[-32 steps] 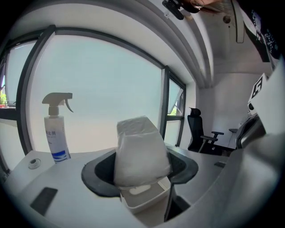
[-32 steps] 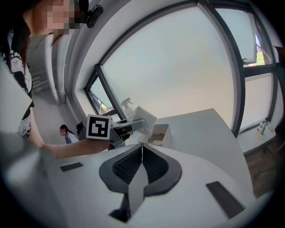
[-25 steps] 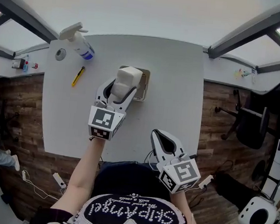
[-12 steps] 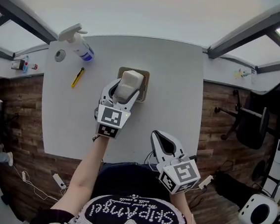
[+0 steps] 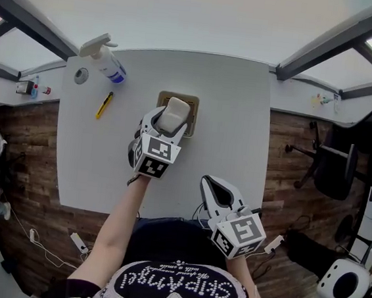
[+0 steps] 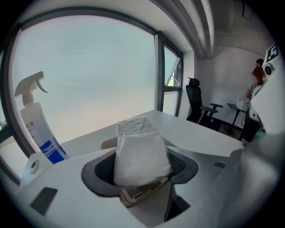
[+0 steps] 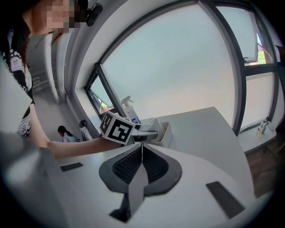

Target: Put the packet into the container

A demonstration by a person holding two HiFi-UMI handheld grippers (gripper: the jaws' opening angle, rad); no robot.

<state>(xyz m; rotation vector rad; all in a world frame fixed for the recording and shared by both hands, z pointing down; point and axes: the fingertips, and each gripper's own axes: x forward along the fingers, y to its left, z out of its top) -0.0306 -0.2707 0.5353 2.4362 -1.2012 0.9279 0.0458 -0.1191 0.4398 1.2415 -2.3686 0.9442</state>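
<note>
We hold the white packet (image 6: 141, 153) clamped in our left gripper (image 5: 172, 120), just over the tan container (image 5: 192, 106) at the middle of the worktop (image 5: 234, 130). Our right gripper (image 7: 141, 156), jaws pressed together and empty, hangs near the worktop's front edge, well apart.

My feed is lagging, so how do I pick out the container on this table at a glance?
Start at the white table and look near its middle. The container is the small open box with a tan rim, directly beneath the white packet held by the left tool. It is the only box; the spray bottle and yellow cutter lie apart at the far left.
</note>
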